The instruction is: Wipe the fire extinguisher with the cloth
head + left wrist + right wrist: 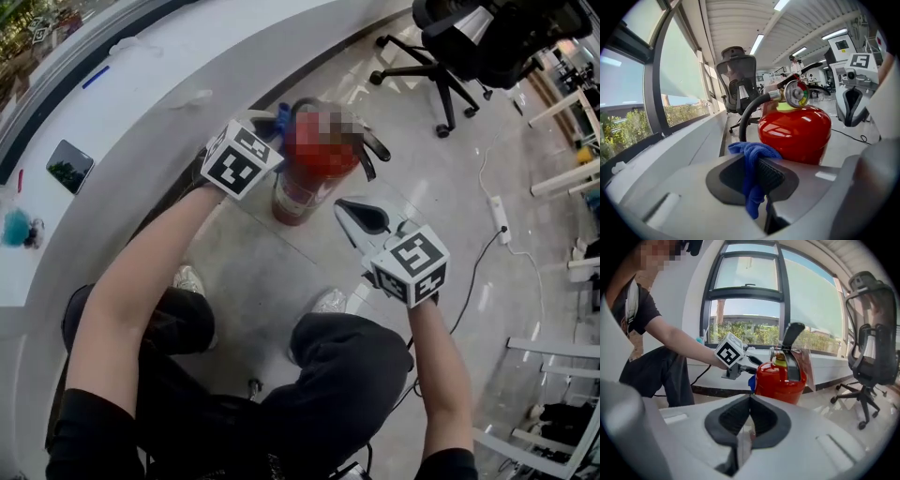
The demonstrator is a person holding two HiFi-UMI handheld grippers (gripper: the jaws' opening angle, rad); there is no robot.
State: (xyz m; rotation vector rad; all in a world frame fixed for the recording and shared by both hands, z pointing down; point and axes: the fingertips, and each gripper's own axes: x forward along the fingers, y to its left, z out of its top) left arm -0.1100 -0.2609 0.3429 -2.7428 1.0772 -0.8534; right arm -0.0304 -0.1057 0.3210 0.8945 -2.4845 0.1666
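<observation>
A red fire extinguisher (pixel 305 187) stands upright on the floor in front of my knees, its top blurred in the head view. My left gripper (pixel 279 127) is shut on a blue cloth (pixel 283 119) at the extinguisher's upper left side. In the left gripper view the cloth (pixel 753 176) hangs between the jaws, right before the red body (pixel 797 133) and its gauge (pixel 797 93). My right gripper (pixel 345 206) is shut and holds nothing, a short way to the right of the extinguisher. The right gripper view shows its closed jaws (pixel 749 401) pointing at the extinguisher (pixel 780 380).
A curved white window counter (pixel 141 84) runs along the left, with a dark tablet (pixel 68 166) on it. A black office chair (pixel 450 56) stands beyond the extinguisher. A power strip (pixel 500 217) and its cable lie on the floor at right, near white desk legs (pixel 562 178).
</observation>
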